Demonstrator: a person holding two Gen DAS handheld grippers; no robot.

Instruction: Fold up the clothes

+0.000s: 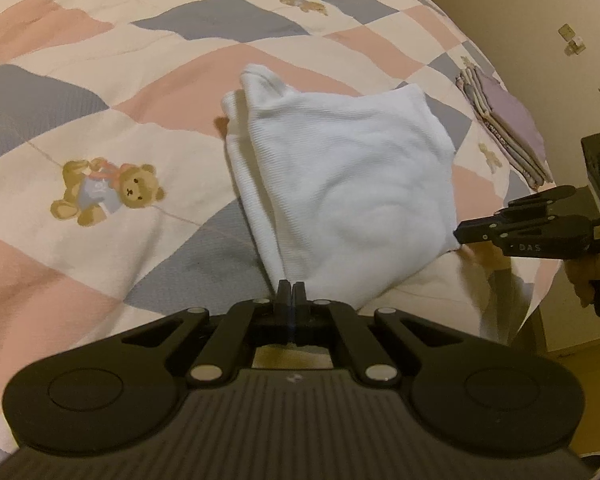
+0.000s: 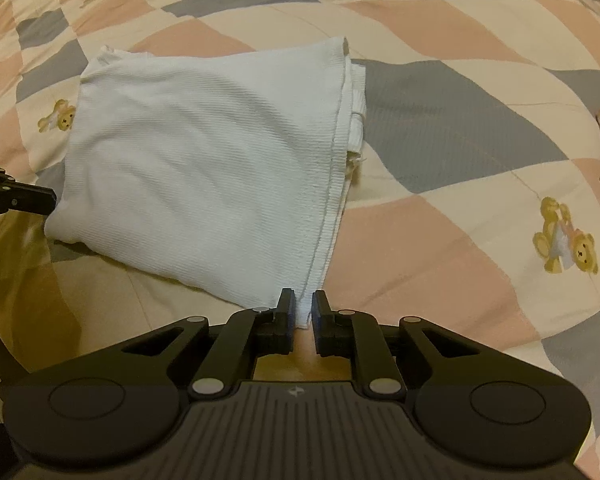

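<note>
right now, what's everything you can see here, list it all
white garment: one, white ribbed, partly folded, mid-quilt, near corners in both grippers
quilt: one, pink, grey and cream checks with teddy bears, covers the bed
folded clothes stack: one pile, lilac and beige, at the quilt's far right edge
wall sockets: two or three, pale, on the beige wall, right
left gripper: one, black, shut on the garment's near left corner
right gripper: one, black, fingers around the near right corner with small gaps
hand: one, holding the right gripper's handle
</note>
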